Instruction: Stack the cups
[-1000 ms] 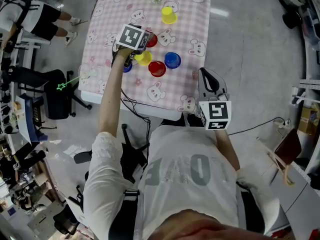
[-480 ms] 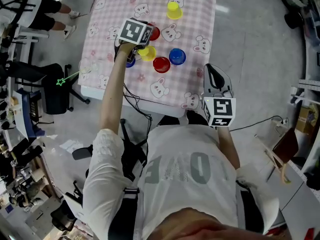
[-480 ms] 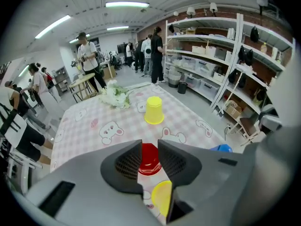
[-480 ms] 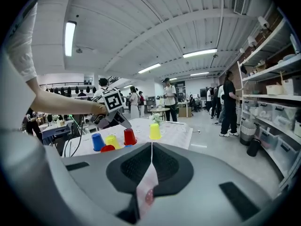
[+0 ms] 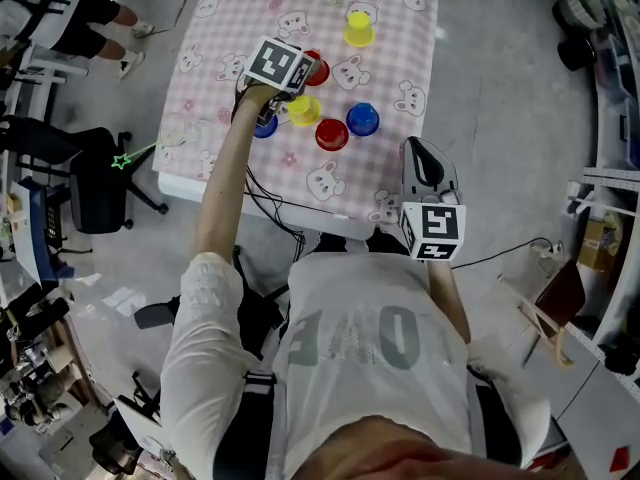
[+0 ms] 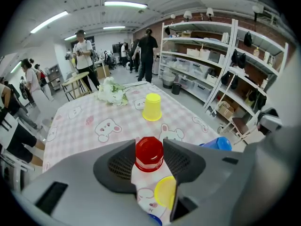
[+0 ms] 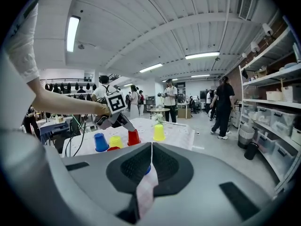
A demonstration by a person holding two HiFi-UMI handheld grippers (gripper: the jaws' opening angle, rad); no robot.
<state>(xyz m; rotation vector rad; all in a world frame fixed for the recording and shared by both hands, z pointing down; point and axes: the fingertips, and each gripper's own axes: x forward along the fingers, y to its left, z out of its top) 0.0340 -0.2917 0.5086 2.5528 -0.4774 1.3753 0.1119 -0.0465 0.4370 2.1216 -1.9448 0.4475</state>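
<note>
The red cup [image 6: 149,155] stands upside down on the pink checked tablecloth [image 5: 225,38], right between the jaws of the left gripper [image 6: 148,144]. Those jaws have just been opening. They flank the cup's sides closely and look released rather than clamped.

5 more cups stand around the red cup. The near yellow cup [image 5: 303,110] is just beside it on the person's side. The left blue cup [image 5: 265,126] sits near it, toward the person and to the left. The second red cup [image 5: 331,134] and the right blue cup [image 5: 362,119] stand a little farther from it, toward the person and to the right, just beside each other. The far yellow cup [image 5: 359,30] stands well apart, beyond the red cup and to the right.

White flowers [image 6: 110,92] lie farther beyond it, at the table's far edge. The right gripper [image 7: 151,149] hangs well apart from the red cup, by the table's near right corner, with its jaws clenched together on nothing.
</note>
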